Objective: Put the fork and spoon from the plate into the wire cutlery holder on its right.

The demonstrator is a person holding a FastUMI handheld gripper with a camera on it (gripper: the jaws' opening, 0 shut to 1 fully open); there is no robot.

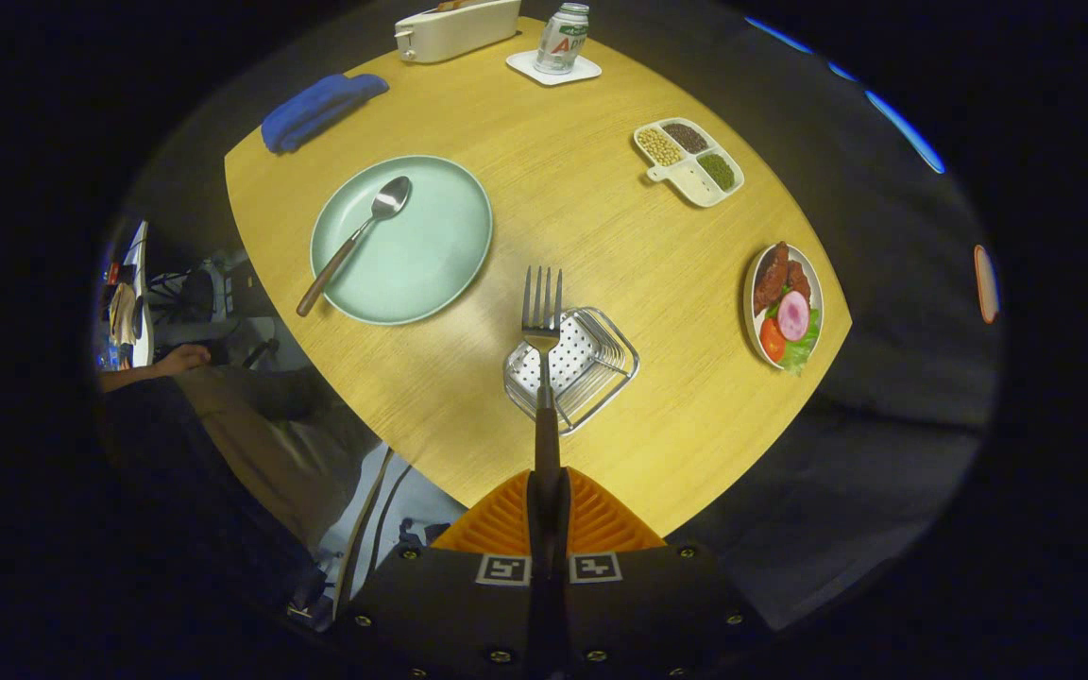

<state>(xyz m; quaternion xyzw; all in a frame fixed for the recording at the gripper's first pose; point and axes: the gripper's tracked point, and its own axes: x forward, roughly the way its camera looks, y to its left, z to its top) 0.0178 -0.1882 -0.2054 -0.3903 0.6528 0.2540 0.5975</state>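
Observation:
My gripper (547, 505) is shut on the handle of a fork (542, 321) with a dark wooden handle. The fork sticks straight out beyond the fingers, tines away from me, high above the table. Its head hangs over the near left part of the wire cutlery holder (601, 364), a square wire basket with a perforated floor. Left of the holder and farther off, a pale green plate (431, 255) carries a spoon (355, 241) with a brown handle; the handle end overhangs the plate's near left rim.
The round wooden table (563, 189) also bears a divided dish of beans (690, 161), a plate of food (785, 307) at the right, a can on a coaster (558, 42), a white toaster (454, 28) and a blue cloth (317, 109). A person's legs (251, 425) are at the table's near left.

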